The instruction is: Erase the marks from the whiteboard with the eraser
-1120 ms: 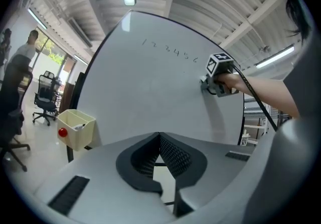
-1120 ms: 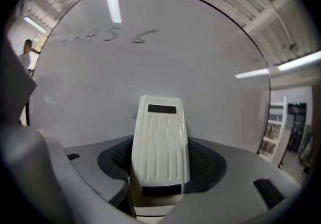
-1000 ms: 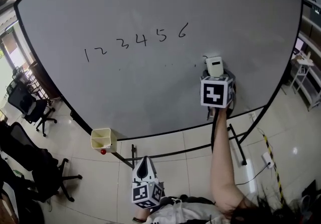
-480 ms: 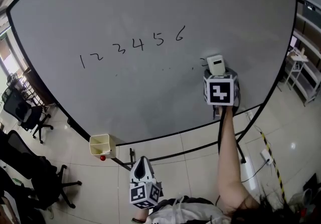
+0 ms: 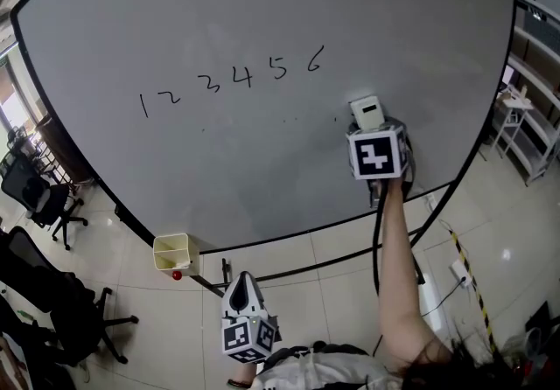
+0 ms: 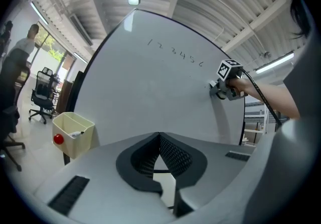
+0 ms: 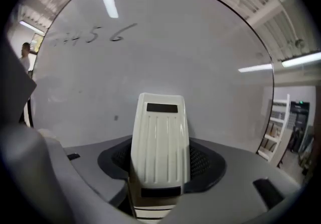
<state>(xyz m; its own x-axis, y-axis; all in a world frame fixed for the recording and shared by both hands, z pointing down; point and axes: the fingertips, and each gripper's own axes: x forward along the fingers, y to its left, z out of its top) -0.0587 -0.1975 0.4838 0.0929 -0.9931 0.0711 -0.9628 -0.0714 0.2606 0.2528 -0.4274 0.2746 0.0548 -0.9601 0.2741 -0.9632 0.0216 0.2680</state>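
Observation:
The whiteboard [image 5: 262, 21] bears handwritten digits 1 to 6 [image 5: 232, 80] in a row across its middle. My right gripper [image 5: 369, 124] is shut on a cream plastic eraser [image 5: 367, 111] and presses it against the board, below and right of the 6. A tiny dark speck [image 5: 337, 118] lies just left of the eraser. In the right gripper view the eraser [image 7: 160, 140] stands upright between the jaws, with the digits [image 7: 95, 34] up at the left. My left gripper [image 5: 244, 299] hangs low by the body, away from the board, jaws shut with nothing in them [image 6: 160, 155].
A cream bin [image 5: 175, 254] with a red ball on its side hangs at the board's lower left edge. Black office chairs [image 5: 39, 196] stand at the left. White shelving [image 5: 525, 117] is at the right. A cable and power strip [image 5: 461, 272] lie on the tiled floor.
The eraser has slid a little to the left over the board. The small mark that showed beside its top left corner is covered or gone. The left gripper dropped slightly.

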